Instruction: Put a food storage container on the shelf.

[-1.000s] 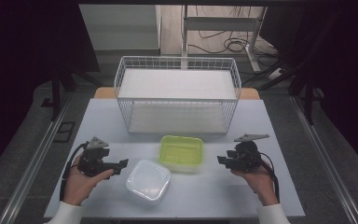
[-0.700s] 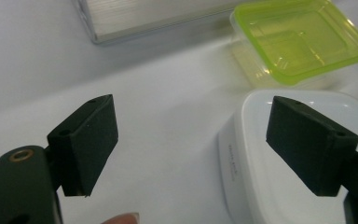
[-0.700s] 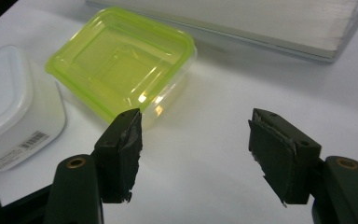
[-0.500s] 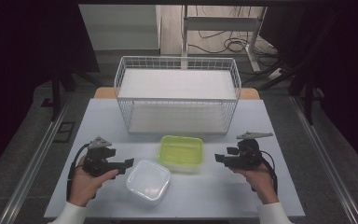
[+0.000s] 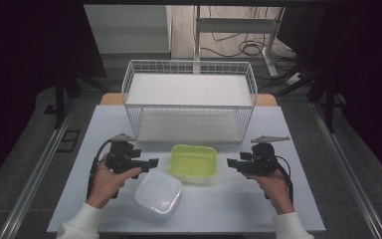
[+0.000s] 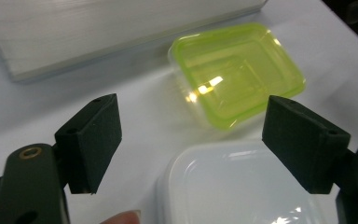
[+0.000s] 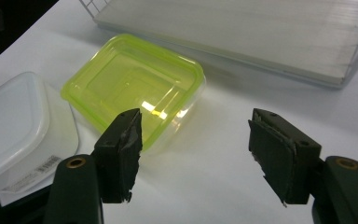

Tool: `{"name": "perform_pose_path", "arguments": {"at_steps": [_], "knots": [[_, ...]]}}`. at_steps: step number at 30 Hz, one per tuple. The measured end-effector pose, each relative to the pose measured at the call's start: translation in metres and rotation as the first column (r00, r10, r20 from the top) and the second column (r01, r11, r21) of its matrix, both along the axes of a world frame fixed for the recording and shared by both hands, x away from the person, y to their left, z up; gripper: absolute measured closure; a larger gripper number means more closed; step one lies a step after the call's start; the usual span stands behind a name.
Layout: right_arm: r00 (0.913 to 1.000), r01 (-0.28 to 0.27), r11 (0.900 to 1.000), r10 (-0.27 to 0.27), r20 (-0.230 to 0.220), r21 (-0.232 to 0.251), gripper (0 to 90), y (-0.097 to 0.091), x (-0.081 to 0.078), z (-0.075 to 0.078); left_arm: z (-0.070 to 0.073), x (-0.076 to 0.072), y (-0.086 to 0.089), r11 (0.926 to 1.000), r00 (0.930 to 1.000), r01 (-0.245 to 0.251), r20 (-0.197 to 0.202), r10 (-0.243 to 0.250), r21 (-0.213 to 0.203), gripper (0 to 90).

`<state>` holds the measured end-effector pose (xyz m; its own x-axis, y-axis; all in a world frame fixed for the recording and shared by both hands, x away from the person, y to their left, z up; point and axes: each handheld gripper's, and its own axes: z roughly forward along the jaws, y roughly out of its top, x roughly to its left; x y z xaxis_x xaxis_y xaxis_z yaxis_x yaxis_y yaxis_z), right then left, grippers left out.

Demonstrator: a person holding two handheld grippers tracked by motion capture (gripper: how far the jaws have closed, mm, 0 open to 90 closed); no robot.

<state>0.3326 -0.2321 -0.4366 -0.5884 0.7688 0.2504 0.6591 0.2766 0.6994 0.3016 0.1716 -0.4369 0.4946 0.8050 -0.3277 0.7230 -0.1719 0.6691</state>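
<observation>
- Left gripper (image 5: 151,162), lower left of the high view, is hovering with jaws wide over the white box (image 5: 158,194).
- Right gripper (image 5: 232,163), lower right, jaws wide after just opening, is facing the green box (image 5: 194,162) at centre; nothing between.

Dim, dark-edged high view; overhead glare on the green container (image 6: 237,77), blurred near tool pads (image 6: 93,140).
</observation>
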Motion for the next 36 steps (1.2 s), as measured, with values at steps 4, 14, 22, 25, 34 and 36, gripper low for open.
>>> {"name": "perform_pose_path", "arguments": {"at_steps": [4,14,22,25,34,36], "knots": [[1.0,-0.003,1.0,0.003,-0.002,0.003,34.7,0.009,0.006,0.0,0.002,0.018,-0.004,0.9995,0.9988,0.007,-0.049,-0.008,-0.031,20.9],[0.9981,-0.003,0.9997,0.004,-0.061,0.022,38.0,0.029,0.022,-0.007,-0.012,0.054,-0.019,0.9963,0.9791,0.028,-0.199,-0.043,-0.081,28.8],[0.99,0.029,0.995,-0.015,-0.14,0.096,41.5,0.032,0.037,-0.017,-0.027,0.072,-0.022,0.9943,0.9546,0.063,-0.286,-0.085,-0.086,39.6],[0.9881,0.048,0.9944,-0.033,-0.15,0.095,43.1,0.033,0.04,-0.02,-0.032,0.078,-0.024,0.993,0.944,0.06,-0.317,-0.09,-0.102,42.0],[0.9792,0.059,0.9954,-0.043,-0.198,0.075,45.2,0.035,0.047,-0.034,-0.049,0.09,-0.032,0.9915,0.9207,0.079,-0.374,-0.112,-0.104,45.8],[0.9761,0.065,0.9937,-0.044,-0.213,0.092,46.0,0.035,0.048,-0.037,-0.052,0.091,-0.034,0.991,0.9177,0.087,-0.379,-0.119,-0.102,46.4]]}}
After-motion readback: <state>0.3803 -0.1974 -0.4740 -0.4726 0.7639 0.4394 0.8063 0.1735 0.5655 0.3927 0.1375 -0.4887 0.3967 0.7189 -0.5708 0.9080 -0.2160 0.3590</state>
